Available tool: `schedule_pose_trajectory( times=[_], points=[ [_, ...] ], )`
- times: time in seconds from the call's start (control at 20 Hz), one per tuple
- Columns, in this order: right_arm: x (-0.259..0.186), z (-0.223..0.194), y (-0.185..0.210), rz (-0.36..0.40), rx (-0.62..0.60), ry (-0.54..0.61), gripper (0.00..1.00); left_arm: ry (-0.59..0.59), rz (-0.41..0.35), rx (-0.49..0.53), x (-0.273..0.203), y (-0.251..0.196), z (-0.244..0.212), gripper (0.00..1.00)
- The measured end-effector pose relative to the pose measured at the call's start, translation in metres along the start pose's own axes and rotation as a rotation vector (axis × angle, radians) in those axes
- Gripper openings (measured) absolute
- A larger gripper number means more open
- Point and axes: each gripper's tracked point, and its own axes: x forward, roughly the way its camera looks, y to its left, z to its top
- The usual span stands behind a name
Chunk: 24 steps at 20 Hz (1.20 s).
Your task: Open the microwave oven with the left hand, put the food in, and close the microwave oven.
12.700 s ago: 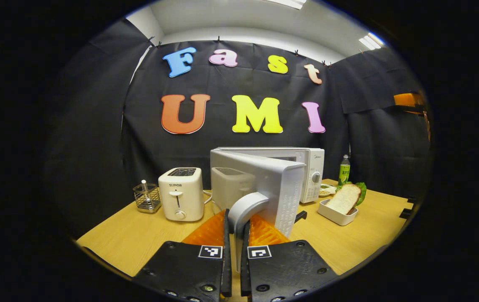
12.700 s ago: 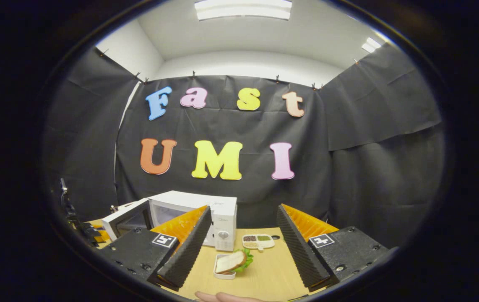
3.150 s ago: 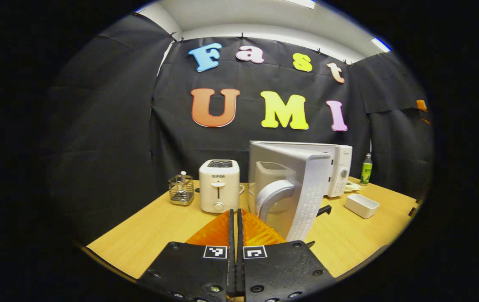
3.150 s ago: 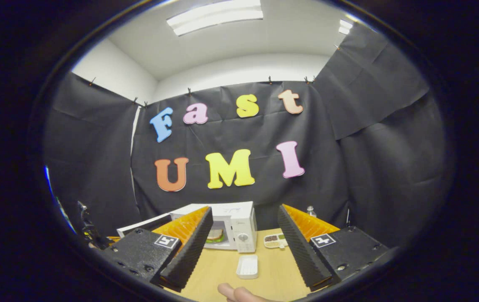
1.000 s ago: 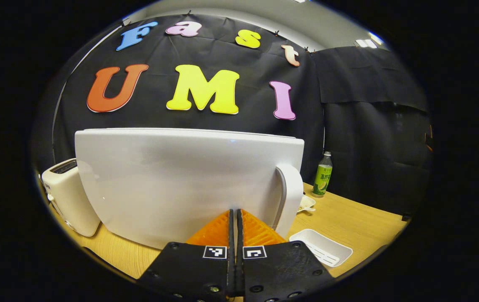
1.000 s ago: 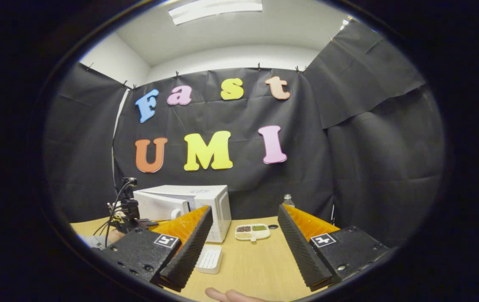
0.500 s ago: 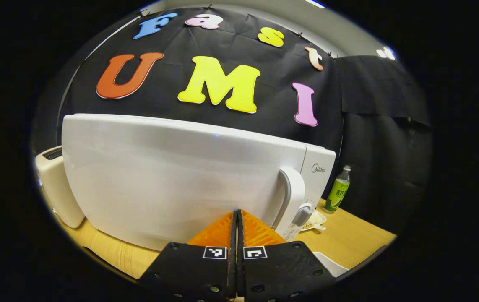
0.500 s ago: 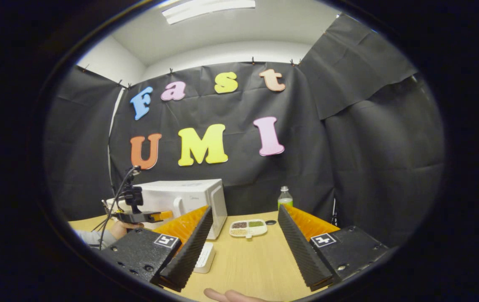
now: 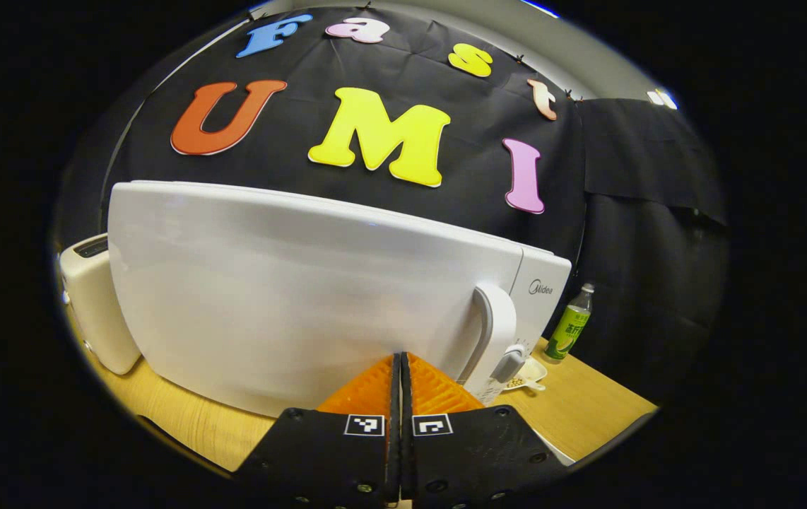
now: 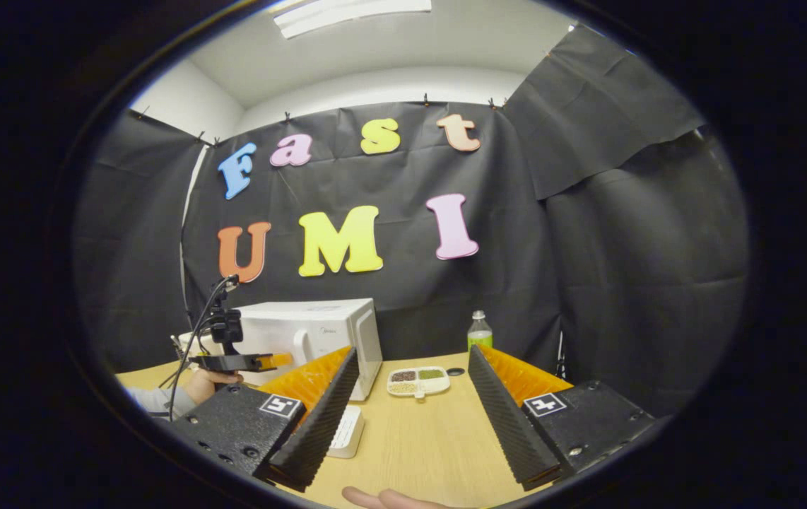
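Left gripper [image 9: 398, 367]: fingers pressed together with nothing between them; tips right at the lower front of the microwave door [image 9: 290, 297], contact not certain; seen from the right gripper view, it is held in a hand [image 10: 203, 384] at the microwave's front
Right gripper [image 10: 409, 385]: jaws spread wide, holding nothing; poised above the table [image 10: 417, 438], well apart from the microwave
Microwave [image 10: 319, 339]: white; door looks flush with the body; handle [image 9: 497, 332] near the control panel
Food: cannot be seen; door hides the cavity
White tray [image 10: 347, 431]: on the table just in front of the microwave
Toaster [image 9: 92, 304]: left of the microwave
Bottle [image 9: 567, 332]: green, right of the microwave; a divided dish [image 10: 417, 382] lies nearby
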Motion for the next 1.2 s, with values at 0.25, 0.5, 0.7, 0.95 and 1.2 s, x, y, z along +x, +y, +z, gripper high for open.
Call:
schedule_pose_trajectory(
  times=[0.25, 0.5, 0.7, 0.95, 1.2],
  points=[
    [-0.016, 0.004, 0.013, -0.017, 0.0, 0.012, 0.99, 0.012, 0.055, 0.008, -0.048, 0.005, 0.011, 0.27],
    [-0.03, 0.009, 0.036, -0.021, 0.002, 0.048, 0.99, 0.003, 0.146, 0.044, -0.123, 0.015, 0.034, 0.34],
    [-0.049, 0.033, 0.058, -0.007, -0.021, 0.022, 0.99, -0.03, 0.217, 0.076, -0.193, 0.025, 0.062, 0.84],
    [-0.078, 0.068, 0.069, -0.028, -0.071, -0.047, 0.99, -0.092, 0.26, 0.105, -0.273, 0.022, 0.096, 0.95],
    [-0.105, 0.102, 0.07, -0.065, -0.094, -0.112, 0.99, -0.118, 0.248, 0.169, -0.352, -0.01, 0.115, 0.95]
  ],
)
